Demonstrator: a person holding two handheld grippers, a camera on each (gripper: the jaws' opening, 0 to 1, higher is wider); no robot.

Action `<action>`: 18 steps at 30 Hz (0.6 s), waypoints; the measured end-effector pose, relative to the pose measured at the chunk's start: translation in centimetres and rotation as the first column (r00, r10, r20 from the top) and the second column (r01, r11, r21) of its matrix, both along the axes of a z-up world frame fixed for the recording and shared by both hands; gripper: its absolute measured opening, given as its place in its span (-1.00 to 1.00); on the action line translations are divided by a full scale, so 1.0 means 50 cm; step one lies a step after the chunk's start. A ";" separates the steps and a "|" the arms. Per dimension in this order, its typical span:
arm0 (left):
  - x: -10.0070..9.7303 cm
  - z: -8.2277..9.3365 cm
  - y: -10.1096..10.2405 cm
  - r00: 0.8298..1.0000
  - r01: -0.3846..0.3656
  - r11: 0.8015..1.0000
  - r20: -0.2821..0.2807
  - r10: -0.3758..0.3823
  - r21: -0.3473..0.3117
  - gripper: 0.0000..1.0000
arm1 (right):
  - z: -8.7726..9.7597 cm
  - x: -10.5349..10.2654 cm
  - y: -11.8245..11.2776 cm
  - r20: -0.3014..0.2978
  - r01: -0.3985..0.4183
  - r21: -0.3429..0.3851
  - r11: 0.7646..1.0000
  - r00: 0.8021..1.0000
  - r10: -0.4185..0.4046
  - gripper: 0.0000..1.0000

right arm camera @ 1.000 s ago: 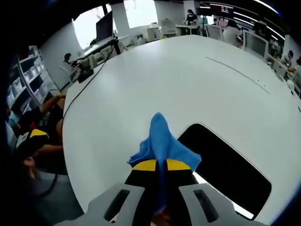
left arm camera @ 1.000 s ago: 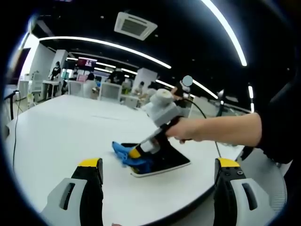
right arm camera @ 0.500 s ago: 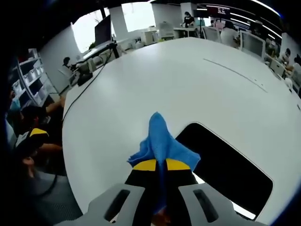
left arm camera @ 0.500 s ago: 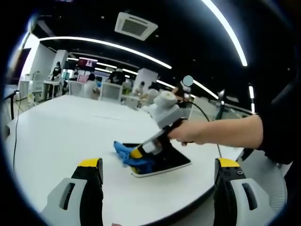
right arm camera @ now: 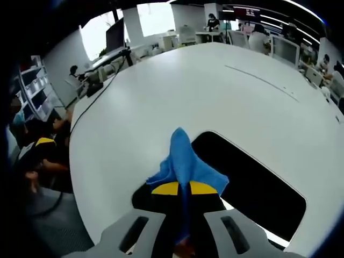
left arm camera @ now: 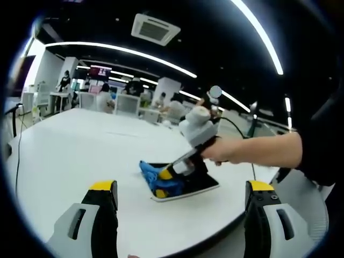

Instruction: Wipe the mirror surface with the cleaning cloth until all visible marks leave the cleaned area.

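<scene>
Mirror (right arm camera: 252, 196), a dark rounded rectangle, lies flat on the white table (right arm camera: 161, 102), near the table's near edge in the left gripper view. The right gripper (right arm camera: 184, 188) has its jaws closed tight on the blue cleaning cloth (right arm camera: 185, 164), whose bunched end sits at the mirror's near-left corner, part on the glass and part over the rim. The left gripper (left arm camera: 180, 192) hangs well back from the mirror with its jaws wide apart, holding nothing.

The main risk appears to be the mirror sliding: nothing pins it, so a firm stroke could push it across the smooth table, possibly toward the edge. Since the cloth is gathered into a narrow wad, only a small patch likely meets the glass, so strokes could leave strips unwiped. The yellow jaw tips sit close behind the cloth; too steep an angle might let them scrape the surface. Whether marks remain on the glass cannot be told from either view.
</scene>
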State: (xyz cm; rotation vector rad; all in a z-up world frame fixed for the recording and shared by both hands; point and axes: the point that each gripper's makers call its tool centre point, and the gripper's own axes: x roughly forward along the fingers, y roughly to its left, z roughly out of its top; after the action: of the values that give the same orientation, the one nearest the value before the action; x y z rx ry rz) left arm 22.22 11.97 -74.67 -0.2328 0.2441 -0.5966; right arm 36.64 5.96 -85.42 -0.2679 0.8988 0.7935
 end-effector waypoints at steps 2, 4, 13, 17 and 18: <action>0.000 -0.001 0.000 1.000 0.000 1.000 -0.002 0.000 0.001 0.98 | -0.001 -0.001 -0.003 0.004 -0.004 -0.003 1.000 1.000 0.004 -1.00; 0.000 -0.001 0.000 1.000 0.000 1.000 -0.004 0.000 0.003 0.98 | 0.000 -0.001 -0.008 0.005 -0.008 -0.008 1.000 1.000 0.008 -1.00; -0.002 -0.003 -0.001 1.000 0.004 1.000 -0.010 -0.004 0.005 0.98 | 0.004 -0.011 -0.011 0.008 0.002 0.006 1.000 1.000 -0.002 -1.00; -0.002 -0.002 0.000 1.000 0.002 1.000 -0.009 -0.002 0.003 0.98 | 0.004 -0.011 -0.016 0.003 0.006 0.006 1.000 1.000 -0.006 -1.00; -0.002 -0.002 0.000 1.000 0.002 1.000 -0.008 -0.002 0.003 0.98 | 0.005 -0.011 -0.018 0.002 0.008 0.006 1.000 1.000 -0.008 -1.00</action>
State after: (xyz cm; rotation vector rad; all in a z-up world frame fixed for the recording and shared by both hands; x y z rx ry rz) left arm 22.14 11.97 -74.75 -0.2321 0.2531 -0.5970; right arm 36.11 5.06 -85.19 -0.2599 0.8951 0.7885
